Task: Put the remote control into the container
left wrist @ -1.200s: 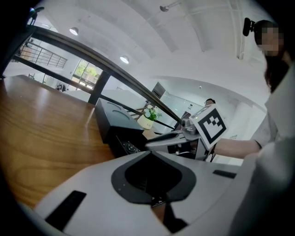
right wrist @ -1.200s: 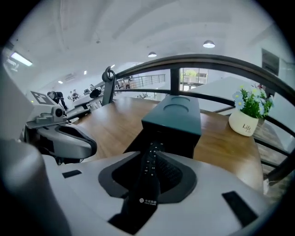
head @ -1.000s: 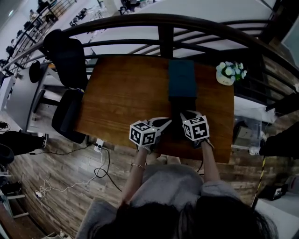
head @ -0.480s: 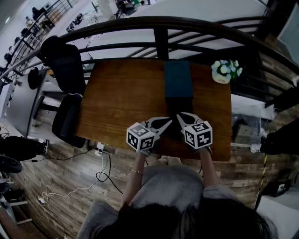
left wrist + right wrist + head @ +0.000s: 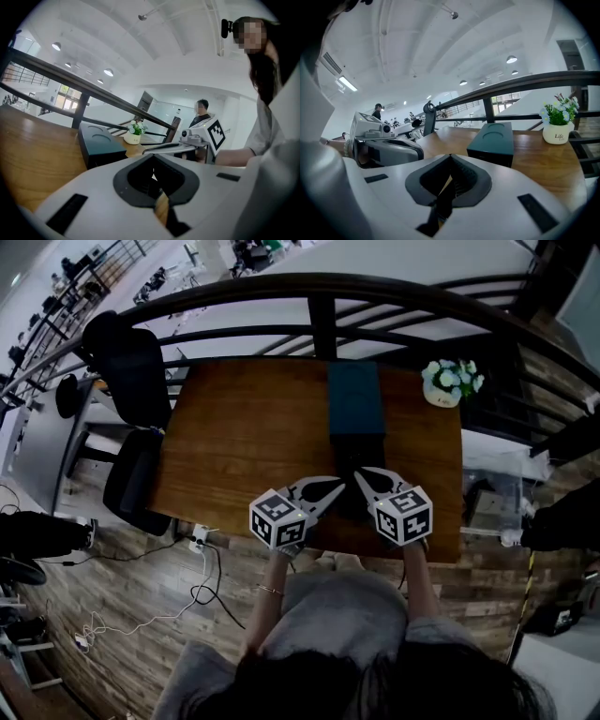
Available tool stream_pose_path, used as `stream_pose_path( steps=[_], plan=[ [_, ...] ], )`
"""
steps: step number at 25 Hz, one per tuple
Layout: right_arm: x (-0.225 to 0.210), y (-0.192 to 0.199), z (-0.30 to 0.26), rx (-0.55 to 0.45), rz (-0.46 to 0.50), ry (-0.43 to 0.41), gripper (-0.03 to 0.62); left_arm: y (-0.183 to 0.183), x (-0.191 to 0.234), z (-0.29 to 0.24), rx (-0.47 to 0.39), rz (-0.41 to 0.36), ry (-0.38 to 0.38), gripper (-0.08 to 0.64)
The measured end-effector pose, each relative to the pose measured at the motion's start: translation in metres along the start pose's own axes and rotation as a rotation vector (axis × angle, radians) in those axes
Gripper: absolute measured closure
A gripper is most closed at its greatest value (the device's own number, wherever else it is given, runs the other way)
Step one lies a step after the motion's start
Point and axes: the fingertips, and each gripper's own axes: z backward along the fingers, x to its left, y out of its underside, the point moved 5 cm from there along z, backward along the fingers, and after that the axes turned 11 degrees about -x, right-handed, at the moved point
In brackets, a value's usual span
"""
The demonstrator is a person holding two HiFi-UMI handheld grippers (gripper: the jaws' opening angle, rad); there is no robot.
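The dark teal box-shaped container (image 5: 356, 397) lies at the middle back of the wooden table (image 5: 244, 427), its dark end facing me; it also shows as the container (image 5: 491, 137) and the container (image 5: 96, 140). A dark strip (image 5: 354, 488), which may be the remote control, runs from that end toward the table's near edge; I cannot make it out clearly. My left gripper (image 5: 337, 485) sits just left of the strip and my right gripper (image 5: 360, 474) just right of it. Both have their jaws shut, tips together, with nothing gripped. The left gripper (image 5: 152, 159) and right gripper (image 5: 450, 157) point at the container.
A small white pot of flowers (image 5: 448, 385) stands at the table's back right corner. A dark railing (image 5: 319, 292) runs behind the table. A black office chair (image 5: 131, 409) stands off the left side, and cables (image 5: 202, 577) lie on the wooden floor.
Both grippers have drawn back a little toward the table's near edge. The right gripper's jaws, slightly apart before, have come together.
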Motion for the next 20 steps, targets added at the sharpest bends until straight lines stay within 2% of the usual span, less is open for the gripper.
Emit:
stream_pose_path(
  steps=[11, 20],
  plan=[
    [0.009, -0.008, 0.005, -0.034, 0.062, -0.04, 0.564, -0.001, -0.004, 0.001, -0.001, -0.021, 0.015, 0.557],
    [0.013, -0.01, 0.005, -0.049, 0.071, -0.07, 0.564, 0.002, 0.0, 0.005, 0.004, -0.02, 0.007, 0.557]
  ],
)
